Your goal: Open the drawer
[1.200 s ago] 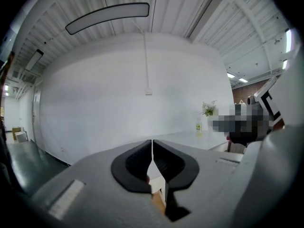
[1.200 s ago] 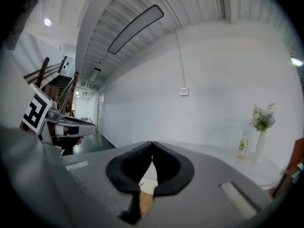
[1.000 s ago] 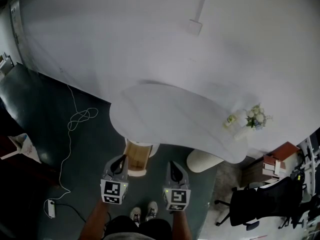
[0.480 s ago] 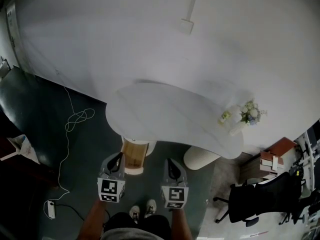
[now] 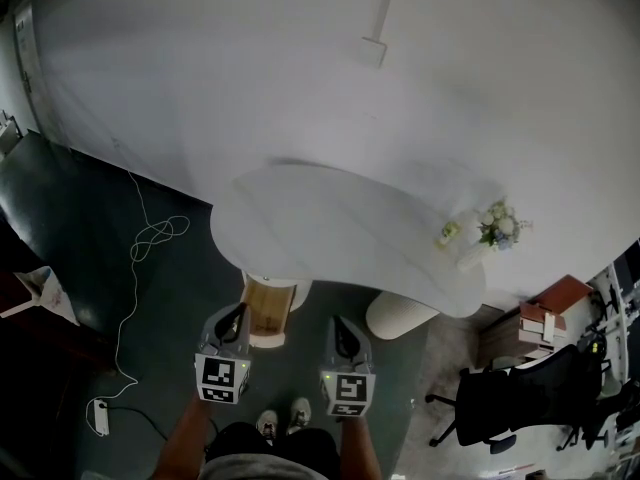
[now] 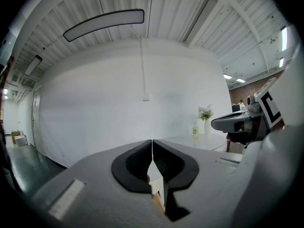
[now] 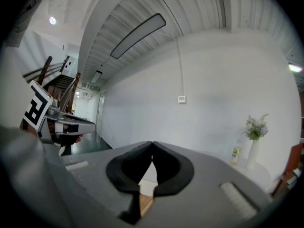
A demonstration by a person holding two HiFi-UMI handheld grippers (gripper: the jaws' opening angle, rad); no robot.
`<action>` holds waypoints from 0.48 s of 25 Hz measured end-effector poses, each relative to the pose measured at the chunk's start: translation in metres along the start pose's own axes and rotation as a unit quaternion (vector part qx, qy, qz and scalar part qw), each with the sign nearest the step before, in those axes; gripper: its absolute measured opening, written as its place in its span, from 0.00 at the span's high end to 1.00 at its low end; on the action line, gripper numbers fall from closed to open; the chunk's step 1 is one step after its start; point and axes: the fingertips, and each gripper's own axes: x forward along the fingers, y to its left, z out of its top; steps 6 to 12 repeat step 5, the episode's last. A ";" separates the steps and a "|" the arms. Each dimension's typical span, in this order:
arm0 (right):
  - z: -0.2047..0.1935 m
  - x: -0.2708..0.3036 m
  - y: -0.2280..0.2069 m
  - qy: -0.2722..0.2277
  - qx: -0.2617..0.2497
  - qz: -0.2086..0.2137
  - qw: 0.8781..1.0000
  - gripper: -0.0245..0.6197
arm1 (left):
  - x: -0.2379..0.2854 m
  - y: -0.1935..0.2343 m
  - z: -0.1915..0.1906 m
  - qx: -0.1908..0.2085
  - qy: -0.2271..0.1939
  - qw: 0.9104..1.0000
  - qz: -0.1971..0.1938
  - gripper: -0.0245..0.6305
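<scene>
A small wooden drawer unit [image 5: 268, 310] stands under the near edge of a curved white table [image 5: 330, 233]. My left gripper [image 5: 238, 313] hovers just short of the unit's left side, held about level, its jaws shut on nothing. My right gripper [image 5: 339, 325] hangs to the right of the unit, also shut and empty. In the left gripper view the black jaws of the left gripper [image 6: 152, 148] meet in a thin line, with a strip of the wooden unit [image 6: 157, 202] below them. The right gripper [image 7: 152, 148] shows closed tips over a piece of the wooden unit [image 7: 145, 204].
A vase of flowers [image 5: 492, 230] and a small bottle [image 5: 448, 234] stand at the table's right end. A white pedestal [image 5: 398, 316] supports the table. A white cable [image 5: 150, 238] and power strip [image 5: 100, 418] lie on the dark floor at left. An office chair [image 5: 520, 398] and stacked boxes [image 5: 545, 313] are at right.
The head view has shifted a little, so table and grippers sit slightly left of before. The left gripper has edged a little toward the wooden unit. Both grippers stay shut.
</scene>
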 end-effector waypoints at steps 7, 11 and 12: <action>-0.003 -0.003 -0.002 0.001 0.000 -0.002 1.000 0.96 | 0.000 -0.003 0.001 0.001 -0.002 1.000 -0.001 0.94; -0.003 -0.003 -0.002 0.001 0.000 -0.002 1.000 0.96 | 0.000 -0.003 0.001 0.001 -0.002 1.000 -0.001 0.94; -0.003 -0.003 -0.002 0.001 0.000 -0.002 1.000 0.96 | 0.000 -0.003 0.001 0.001 -0.002 1.000 -0.001 0.94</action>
